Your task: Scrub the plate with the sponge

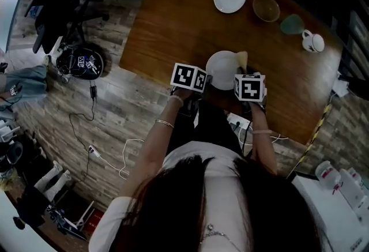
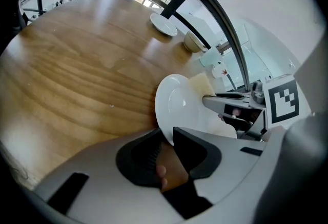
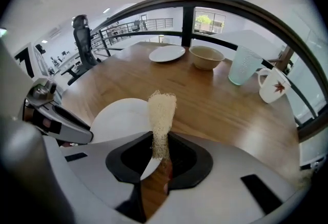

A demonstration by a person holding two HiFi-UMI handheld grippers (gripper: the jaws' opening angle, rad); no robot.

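Beside plate (image 1: 222,70), right gripper (image 3: 160,152) pointing steeply down

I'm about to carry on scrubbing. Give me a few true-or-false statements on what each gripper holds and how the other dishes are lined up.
1. The left gripper is clamped on the rim of the white plate. True.
2. The right gripper is empty. False: its jaws grip the sponge, which stands upright out of them.
3. A second plate, a bowl, a glass and a mug stand in a row on the table. True.
4. The mug stands between the second plate and the bowl. False: it is at the end of the row, past the glass.
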